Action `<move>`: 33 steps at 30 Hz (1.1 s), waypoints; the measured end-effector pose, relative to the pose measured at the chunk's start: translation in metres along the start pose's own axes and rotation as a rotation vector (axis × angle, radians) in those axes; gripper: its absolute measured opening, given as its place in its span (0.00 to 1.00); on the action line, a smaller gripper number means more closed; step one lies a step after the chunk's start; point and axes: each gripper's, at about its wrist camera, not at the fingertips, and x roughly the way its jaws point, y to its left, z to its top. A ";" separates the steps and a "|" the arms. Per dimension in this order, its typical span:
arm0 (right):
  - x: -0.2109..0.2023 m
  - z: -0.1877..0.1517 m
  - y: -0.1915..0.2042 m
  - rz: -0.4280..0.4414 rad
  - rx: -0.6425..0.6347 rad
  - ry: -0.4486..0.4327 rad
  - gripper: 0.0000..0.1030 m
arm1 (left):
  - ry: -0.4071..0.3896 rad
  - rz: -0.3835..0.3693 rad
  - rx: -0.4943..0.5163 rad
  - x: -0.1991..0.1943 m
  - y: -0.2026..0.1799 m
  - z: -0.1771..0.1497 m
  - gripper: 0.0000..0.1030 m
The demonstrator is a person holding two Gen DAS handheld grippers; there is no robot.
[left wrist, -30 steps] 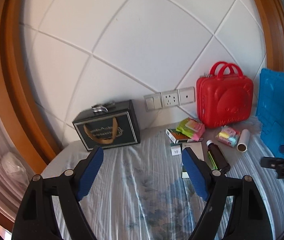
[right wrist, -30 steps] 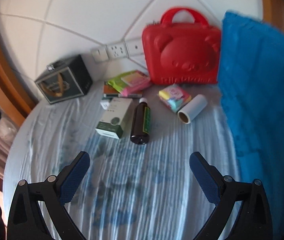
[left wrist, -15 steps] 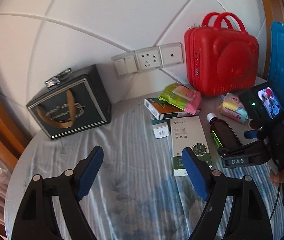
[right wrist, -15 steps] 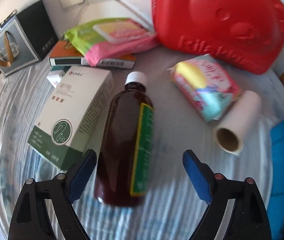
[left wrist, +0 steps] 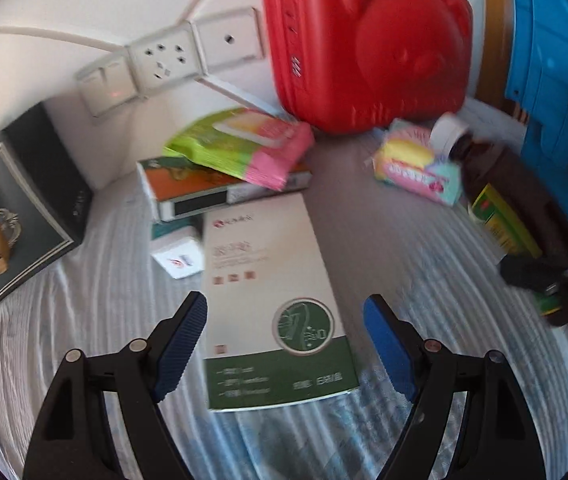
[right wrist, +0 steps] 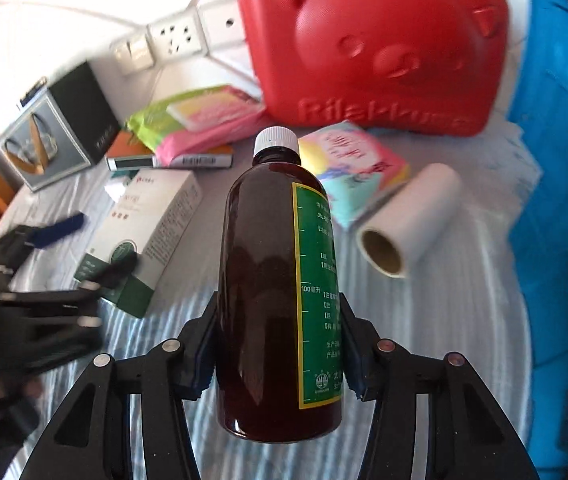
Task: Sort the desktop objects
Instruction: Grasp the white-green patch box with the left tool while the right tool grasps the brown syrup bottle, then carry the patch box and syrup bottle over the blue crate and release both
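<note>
A brown medicine bottle (right wrist: 268, 280) with a white cap and green label lies between the pads of my right gripper (right wrist: 278, 312). Its jaws are closing and both pads touch the bottle's sides. In the left wrist view the same bottle (left wrist: 499, 184) shows at the right edge. My left gripper (left wrist: 284, 302) is open and straddles a white and green box (left wrist: 268, 264) lying flat on the striped cloth; its pads stand clear of the box's sides. From the right wrist view that box (right wrist: 152, 224) sits left of the bottle.
A red bear-face case (left wrist: 363, 48) stands at the back wall. A green and pink wipes pack (left wrist: 244, 144) rests on an orange box (left wrist: 188, 188). Also here: small white box (left wrist: 178, 256), pastel pack (right wrist: 351, 168), paper roll (right wrist: 407, 220), black gift box (left wrist: 16, 208), blue crate (right wrist: 563, 160).
Both grippers came down and forward toward the table. The right jaws narrowed around the brown bottle. The left gripper moved over the white and green box, staying open.
</note>
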 end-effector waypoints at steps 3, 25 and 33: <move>-0.012 -0.001 -0.006 0.037 0.031 -0.008 0.49 | -0.008 0.038 -0.006 0.007 0.001 -0.001 0.78; -0.139 0.002 0.033 0.132 -0.003 -0.203 0.49 | -0.161 0.196 -0.006 -0.113 0.004 -0.003 0.73; -0.277 -0.041 0.045 0.207 0.036 -0.349 0.49 | -0.394 0.197 0.081 -0.258 -0.040 0.010 0.73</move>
